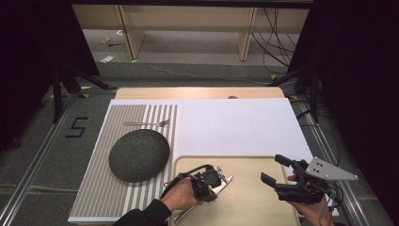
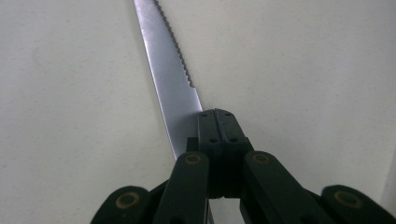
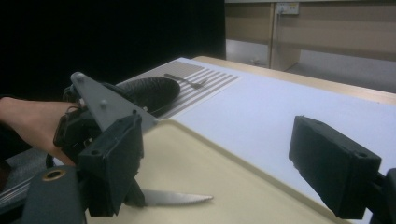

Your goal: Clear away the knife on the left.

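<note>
1. Nearest the lens in the left gripper view: left gripper [image 2: 219, 122], jaws pressed together over the flat of a serrated knife [image 2: 170, 74], blade running on ahead of the tips.
2. In the high view, same left gripper [image 1: 217, 176] clamped on the knife [image 1: 224, 182], blade tip poking out just past the jaws, handle trailing back under the hand [image 1: 181, 197].
3. Directly beneath that grip: cream tray [image 1: 249, 197], knife resting on it.
4. Right gripper [image 1: 275, 169] well apart to the right of the knife, jaws spread wide, nothing between them, raised over the tray's right part.
5. In the right gripper view, knife tip [image 3: 180, 198] lying on the tray [image 3: 196, 163] just ahead of the near jaw.
6. Beyond the left gripper, to its left: dark round plate [image 1: 139, 155] on a striped placemat [image 1: 101, 188].
7. Farther ahead of that plate: fork [image 1: 147, 124] lying crosswise on the placemat.
</note>
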